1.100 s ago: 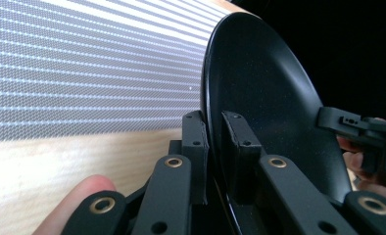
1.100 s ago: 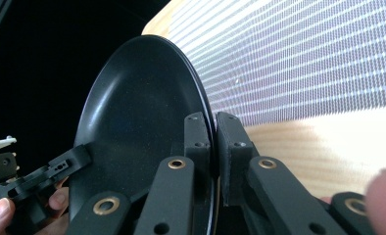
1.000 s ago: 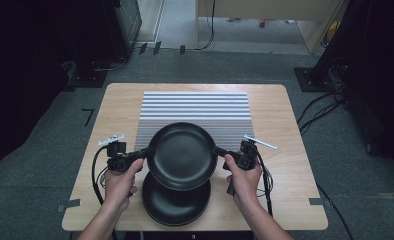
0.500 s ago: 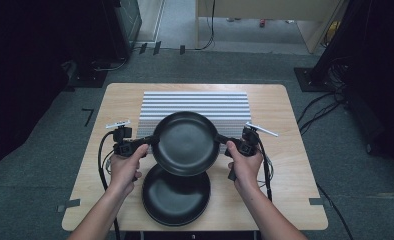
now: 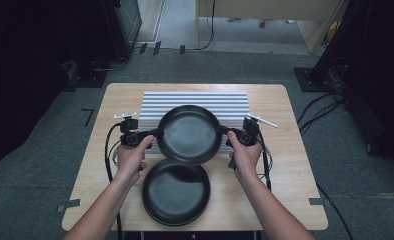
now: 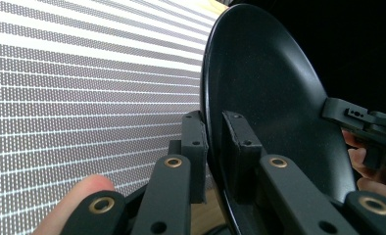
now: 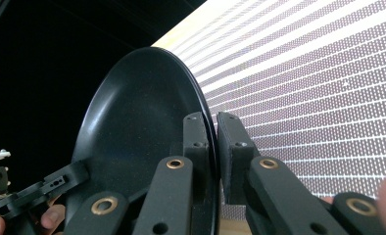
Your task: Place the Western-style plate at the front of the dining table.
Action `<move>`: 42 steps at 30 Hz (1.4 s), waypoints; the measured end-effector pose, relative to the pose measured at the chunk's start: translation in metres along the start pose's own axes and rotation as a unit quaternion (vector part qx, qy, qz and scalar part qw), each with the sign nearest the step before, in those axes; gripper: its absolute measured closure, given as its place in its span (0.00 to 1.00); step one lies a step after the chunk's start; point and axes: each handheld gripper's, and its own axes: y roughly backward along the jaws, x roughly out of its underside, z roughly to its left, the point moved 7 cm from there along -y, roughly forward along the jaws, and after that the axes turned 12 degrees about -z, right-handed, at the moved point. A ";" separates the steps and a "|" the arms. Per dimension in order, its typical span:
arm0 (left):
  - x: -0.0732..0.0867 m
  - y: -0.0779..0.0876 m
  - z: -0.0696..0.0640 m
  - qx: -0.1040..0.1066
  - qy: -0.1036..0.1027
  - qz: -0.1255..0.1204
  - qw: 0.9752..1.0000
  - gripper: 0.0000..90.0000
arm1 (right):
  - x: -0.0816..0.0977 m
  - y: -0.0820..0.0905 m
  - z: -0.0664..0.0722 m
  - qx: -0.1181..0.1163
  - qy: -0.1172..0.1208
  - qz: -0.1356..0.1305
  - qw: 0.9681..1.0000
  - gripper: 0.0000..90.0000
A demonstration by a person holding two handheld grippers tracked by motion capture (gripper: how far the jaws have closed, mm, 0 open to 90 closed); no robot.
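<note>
A black plate (image 5: 189,134) is held in the air above the table, over the front edge of a grey-and-white striped mat (image 5: 195,102). My left gripper (image 5: 155,134) is shut on its left rim and my right gripper (image 5: 223,131) is shut on its right rim. In the left gripper view the plate (image 6: 274,93) stands edge-on between the pads of my left gripper (image 6: 214,147), with the other gripper (image 6: 367,125) at its far rim. The right gripper view shows the plate (image 7: 137,127) clamped in my right gripper (image 7: 213,152). A second black plate (image 5: 176,192) lies on the table near the front edge.
The light wooden table (image 5: 295,165) has bare wood at both sides of the striped mat. Cables (image 5: 108,150) trail from the grippers across the table. Dark equipment and grey carpet surround the table.
Both hands have carried the upper plate away from the person, off the lower plate and toward the striped mat. The lower plate has stayed in place.
</note>
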 end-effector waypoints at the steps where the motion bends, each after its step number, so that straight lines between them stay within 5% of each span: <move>1: 0.000 -0.002 0.001 -0.001 -0.001 0.000 1.000 0.90 | -0.001 -0.002 -0.001 0.002 -0.001 0.000 1.000 0.93; 42: -0.019 -0.066 0.037 -0.020 0.038 0.011 0.999 0.89 | -0.038 -0.074 -0.029 0.035 -0.025 -0.008 0.999 0.91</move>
